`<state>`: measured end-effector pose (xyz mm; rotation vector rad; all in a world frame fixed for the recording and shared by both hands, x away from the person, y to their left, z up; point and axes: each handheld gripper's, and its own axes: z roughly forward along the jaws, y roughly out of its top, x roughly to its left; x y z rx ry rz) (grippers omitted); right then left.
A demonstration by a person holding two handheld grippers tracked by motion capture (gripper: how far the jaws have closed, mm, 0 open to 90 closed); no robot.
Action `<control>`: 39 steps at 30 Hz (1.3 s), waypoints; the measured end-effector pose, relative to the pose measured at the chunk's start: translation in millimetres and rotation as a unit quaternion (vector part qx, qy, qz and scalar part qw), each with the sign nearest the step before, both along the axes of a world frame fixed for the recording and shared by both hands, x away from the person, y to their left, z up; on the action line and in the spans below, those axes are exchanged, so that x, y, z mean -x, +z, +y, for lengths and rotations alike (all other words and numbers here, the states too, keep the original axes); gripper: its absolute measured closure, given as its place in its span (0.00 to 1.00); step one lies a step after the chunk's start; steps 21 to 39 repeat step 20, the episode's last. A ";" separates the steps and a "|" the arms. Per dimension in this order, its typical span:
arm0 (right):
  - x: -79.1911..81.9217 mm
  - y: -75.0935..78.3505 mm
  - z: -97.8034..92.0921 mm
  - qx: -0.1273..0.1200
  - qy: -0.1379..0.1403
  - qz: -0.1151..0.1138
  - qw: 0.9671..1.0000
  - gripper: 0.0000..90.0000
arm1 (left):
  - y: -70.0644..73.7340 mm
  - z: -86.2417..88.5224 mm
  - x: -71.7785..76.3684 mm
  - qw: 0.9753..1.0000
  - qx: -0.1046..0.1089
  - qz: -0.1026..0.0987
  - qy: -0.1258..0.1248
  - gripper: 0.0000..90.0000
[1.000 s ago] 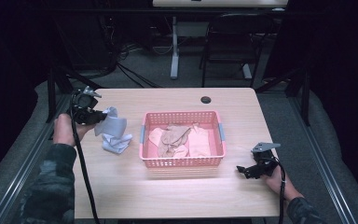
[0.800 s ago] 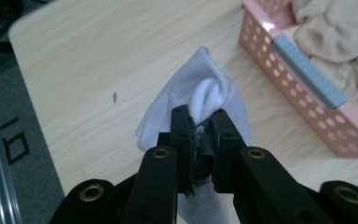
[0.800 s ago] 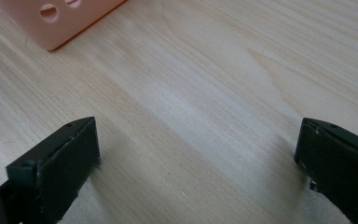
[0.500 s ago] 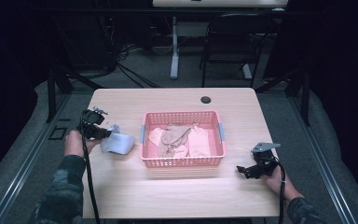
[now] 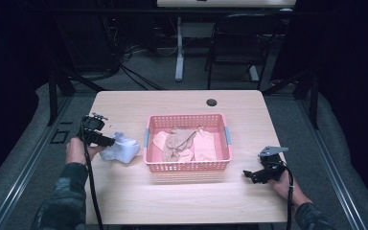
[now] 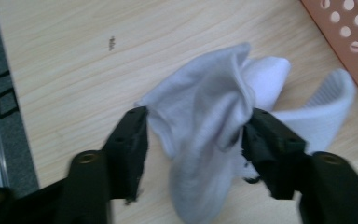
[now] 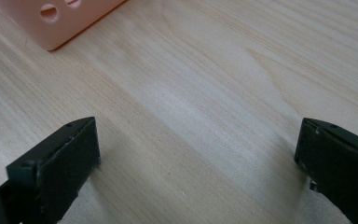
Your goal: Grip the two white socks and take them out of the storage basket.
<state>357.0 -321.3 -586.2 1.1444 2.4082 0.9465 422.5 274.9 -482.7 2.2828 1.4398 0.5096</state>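
A crumpled white sock (image 5: pixel 123 148) lies on the wooden table (image 5: pixel 182 199), left of a pink plastic basket (image 5: pixel 188 166). My left gripper (image 5: pixel 109 142) is low at the sock's left end. In the left gripper view its jaws stand apart, open (image 6: pixel 196 126), with the sock (image 6: pixel 214 88) bunched between them and brushing both fingers. Beige and pink garments (image 5: pixel 184 142) lie in the basket. My right gripper (image 5: pixel 249 175) rests open on bare table to the right of the basket's front corner, with nothing between its jaws (image 7: pixel 198 144).
The basket's corner (image 7: pixel 60 18) is close ahead of the right gripper, and its wall (image 6: pixel 349 28) is just beyond the sock. A black round cap (image 5: pixel 212 102) sits at the table's far edge. Chairs and cables stand behind the table.
The left gripper has come down and toward the person with the sock, which hung from it a second ago and now lies on the table between parted jaws. The right gripper has stayed put.
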 end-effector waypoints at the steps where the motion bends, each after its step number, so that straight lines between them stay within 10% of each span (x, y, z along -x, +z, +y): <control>1: 0.1 0.0 0.0 0.000 0.000 0.000 1.000 0.00 | 2.2 2.4 4.2 1.000 -0.001 -0.004 0.004 0.31; 16: 0.5 -0.4 0.4 -0.003 -0.003 -0.001 1.000 0.00 | -19.2 24.7 79.3 0.999 0.000 -0.031 0.023 0.07; 39: 0.5 -0.5 0.3 -0.004 -0.002 -0.001 1.000 0.00 | -26.2 24.9 82.4 1.000 -0.005 -0.023 0.021 0.05</control>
